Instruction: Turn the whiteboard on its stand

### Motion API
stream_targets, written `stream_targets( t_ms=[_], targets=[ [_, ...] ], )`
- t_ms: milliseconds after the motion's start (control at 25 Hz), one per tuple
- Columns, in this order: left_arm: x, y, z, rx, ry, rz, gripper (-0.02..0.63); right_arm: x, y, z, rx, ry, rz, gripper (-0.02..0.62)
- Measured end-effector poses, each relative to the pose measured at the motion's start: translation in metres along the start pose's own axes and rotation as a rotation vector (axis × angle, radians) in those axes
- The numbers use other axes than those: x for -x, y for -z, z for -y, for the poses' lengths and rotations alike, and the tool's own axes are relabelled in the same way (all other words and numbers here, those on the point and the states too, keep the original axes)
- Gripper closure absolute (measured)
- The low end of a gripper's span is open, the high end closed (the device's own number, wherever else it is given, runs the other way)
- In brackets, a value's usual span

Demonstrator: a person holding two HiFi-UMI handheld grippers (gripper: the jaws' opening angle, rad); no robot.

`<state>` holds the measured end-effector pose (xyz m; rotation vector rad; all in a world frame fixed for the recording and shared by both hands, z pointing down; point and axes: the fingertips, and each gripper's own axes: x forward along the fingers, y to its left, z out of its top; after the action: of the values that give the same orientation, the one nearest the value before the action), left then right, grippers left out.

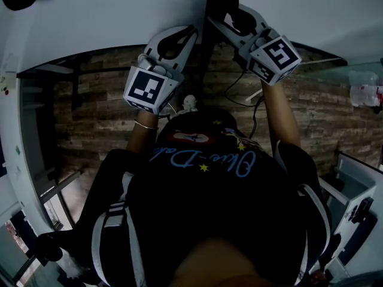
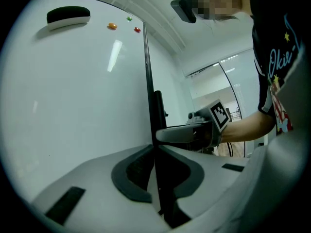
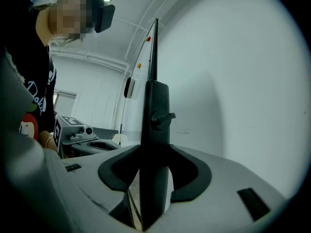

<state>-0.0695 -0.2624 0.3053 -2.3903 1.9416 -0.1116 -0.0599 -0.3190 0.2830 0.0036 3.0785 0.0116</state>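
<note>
The left gripper (image 2: 156, 148) is raised in front of the person and its jaws are pressed together on the thin side edge of the whiteboard (image 2: 73, 106), whose pale face fills the left of that gripper's view. Near the board's far end an eraser (image 2: 68, 16) sits on the surface, with three small magnets (image 2: 112, 26), orange, green and red, just beside it toward the edge. The right gripper (image 3: 154, 154) is held up next to the left one, a little farther along the same edge, and its jaws pinch the dark stand post (image 3: 156, 115) from both sides. A small knob (image 3: 164, 116) sticks out of this post above the jaws, and above it the post narrows into the board's edge. In the right gripper view the board spreads away to the right of the post. From the head view both grippers reach upward with their marker cubes facing the camera, above the person's black shirt (image 1: 209, 178), with a wood-patterned floor (image 1: 96, 118) behind them.
</note>
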Motion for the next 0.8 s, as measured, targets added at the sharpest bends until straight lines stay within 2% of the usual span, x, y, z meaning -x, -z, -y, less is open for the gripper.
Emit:
stream_targets(
  t_ms=[640,800],
  targets=[
    [0.009,0.0,0.009,-0.002,-0.065,-0.006,0.584,0.004,-0.005,-0.015,-0.009,-0.022,0.006,0.414],
    [0.024,0.008,0.013,-0.002,-0.072,-0.007,0.584,0.007,0.0,-0.032,-0.014,-0.027,0.026,0.414]
  ],
)
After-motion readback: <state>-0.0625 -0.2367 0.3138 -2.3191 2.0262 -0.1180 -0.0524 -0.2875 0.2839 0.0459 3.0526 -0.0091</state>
